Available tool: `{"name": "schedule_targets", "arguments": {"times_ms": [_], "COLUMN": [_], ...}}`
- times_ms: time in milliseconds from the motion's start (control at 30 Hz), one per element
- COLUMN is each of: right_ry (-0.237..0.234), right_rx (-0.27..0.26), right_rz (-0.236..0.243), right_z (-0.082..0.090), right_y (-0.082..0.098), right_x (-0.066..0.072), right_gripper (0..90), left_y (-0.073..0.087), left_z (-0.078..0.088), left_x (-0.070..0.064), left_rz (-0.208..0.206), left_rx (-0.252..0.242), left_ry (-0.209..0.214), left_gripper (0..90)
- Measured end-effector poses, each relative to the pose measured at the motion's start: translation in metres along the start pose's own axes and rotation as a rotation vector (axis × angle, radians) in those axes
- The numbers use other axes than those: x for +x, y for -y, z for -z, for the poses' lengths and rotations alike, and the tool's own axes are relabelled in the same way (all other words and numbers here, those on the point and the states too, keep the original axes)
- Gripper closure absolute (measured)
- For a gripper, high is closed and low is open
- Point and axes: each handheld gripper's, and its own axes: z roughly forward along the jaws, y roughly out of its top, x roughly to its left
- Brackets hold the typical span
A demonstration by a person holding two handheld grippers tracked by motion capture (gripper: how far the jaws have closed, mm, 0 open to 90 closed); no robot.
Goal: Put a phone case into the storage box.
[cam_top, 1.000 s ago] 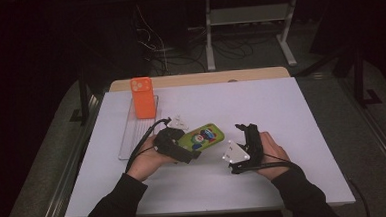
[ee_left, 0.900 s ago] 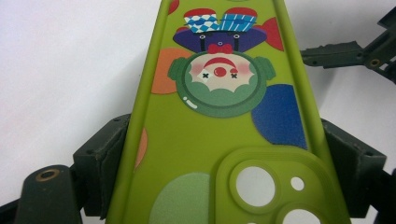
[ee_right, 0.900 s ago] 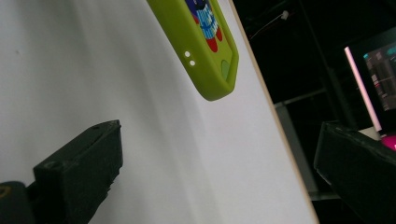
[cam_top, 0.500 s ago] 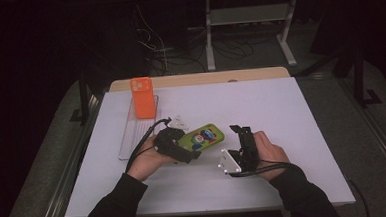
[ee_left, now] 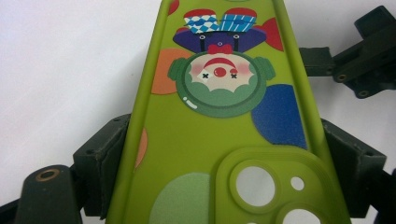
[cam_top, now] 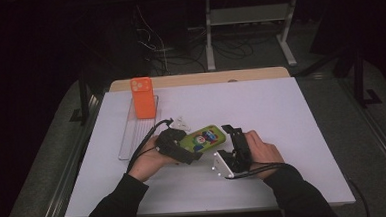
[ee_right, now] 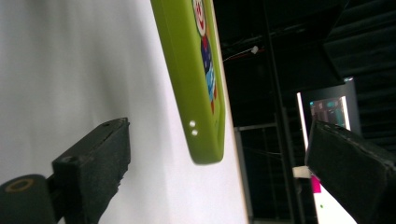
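A green phone case [cam_top: 204,137] printed with a clown lies slanted just above the white table. My left gripper [cam_top: 189,147] is shut on its camera end, and in the left gripper view both jaws press the long sides of the case [ee_left: 219,121]. My right gripper [cam_top: 228,139] is turned on its side at the case's other end. In the right gripper view that end [ee_right: 205,140] hangs between the wide jaws of the right gripper [ee_right: 224,158], touching neither pad. Those jaws have just been closing a little and stand open. The right gripper [ee_left: 364,60] also appears beyond the case in the left gripper view.
An orange phone case [cam_top: 143,97] stands upright on a clear tray [cam_top: 134,134] at the table's left. A small white piece [cam_top: 181,121] lies just right of the tray. The white table [cam_top: 281,109] ends in a wooden strip at the back, with dark floor and cables beyond.
My right gripper has slid left toward the green case, so the case's end now sits between its jaws. The left gripper and the case have stayed put.
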Motion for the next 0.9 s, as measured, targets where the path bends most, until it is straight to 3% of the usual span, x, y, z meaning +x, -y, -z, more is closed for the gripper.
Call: {"name": "schedule_targets", "arguments": {"times_ms": [67, 167, 233, 267, 300, 367, 600, 633, 667, 900], "right_ry": [0.005, 0.001, 0.024, 0.032, 0.051, 0.063, 0.080, 0.081, 0.086, 0.068], "right_rx": [-0.008, 0.019, 0.016, 0.006, -0.002, -0.003, -0.021, -0.027, -0.032, -0.036], "right_rz": [0.045, 0.050, 0.065, 0.107, 0.135, 0.158, 0.167, 0.169, 0.174, 0.181], "right_z": [-0.002, -0.005, -0.008, -0.010, -0.010, -0.010, -0.006, -0.006, -0.006, -0.005], "right_y": [-0.002, -0.004, -0.005, -0.005, -0.006, -0.007, -0.011, -0.011, -0.011, -0.011], "right_x": [-0.001, 0.003, 0.004, 0.004, 0.004, 0.007, 0.010, 0.011, 0.011, 0.013], "right_gripper": [9.3, 12.9, 14.8, 16.9, 18.8, 22.0, 37.1, 38.4, 39.7, 52.0], "left_y": [0.000, 0.000, 0.000, 0.000, 0.000, 0.000, 0.000, 0.000, 0.000, 0.000], "left_z": [0.000, 0.000, 0.001, -0.001, -0.001, -0.001, -0.001, -0.003, -0.001, -0.002], "left_x": [0.000, 0.000, 0.001, 0.000, 0.000, -0.001, -0.001, -0.003, -0.002, -0.003], "left_rz": [0.000, 0.004, -0.001, 0.021, 0.017, 0.018, -0.015, 0.006, -0.023, -0.026], "left_rx": [-0.003, -0.004, 0.001, -0.017, -0.014, -0.015, 0.009, -0.014, 0.008, 0.008], "left_ry": [0.001, 0.001, 0.000, 0.001, 0.002, 0.006, 0.012, 0.009, 0.009, 0.014], "left_gripper": [15.2, 15.1, 15.1, 15.2, 15.1, 15.1, 15.1, 15.1, 15.1, 15.1]}}
